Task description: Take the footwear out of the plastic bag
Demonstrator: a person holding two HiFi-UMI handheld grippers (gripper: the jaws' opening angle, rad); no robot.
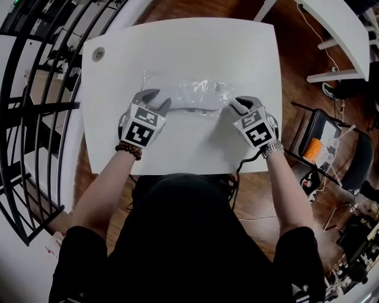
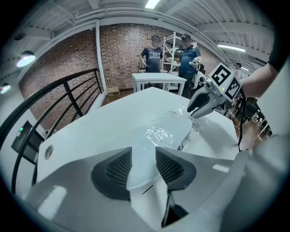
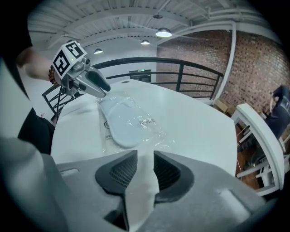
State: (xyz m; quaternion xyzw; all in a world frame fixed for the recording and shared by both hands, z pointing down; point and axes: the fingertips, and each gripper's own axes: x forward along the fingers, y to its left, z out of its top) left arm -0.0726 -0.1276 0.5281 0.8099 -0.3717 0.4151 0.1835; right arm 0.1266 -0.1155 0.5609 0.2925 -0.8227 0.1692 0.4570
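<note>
Left gripper (image 1: 157, 98) clamps the bagged slipper (image 1: 185, 94) at one end, mid table (image 1: 177, 47), anchoring it. Right gripper (image 1: 236, 105) sits at the opposite end of the plastic bag (image 1: 208, 87), jaws parted, seemingly pinching nothing; likely re-gripping the film.

Bright, even indoor light fills all three views. Ceiling lamps (image 2: 152, 3) glow at the top of both gripper views. The white bench (image 1: 177, 47) is nearly washed out, and the plastic bag (image 1: 201, 89) throws small glints. Fisheye distortion bends the railing (image 1: 35, 89) at the left of the head view; the gripper views' corners fall dark. The near jaws look soft.
</note>
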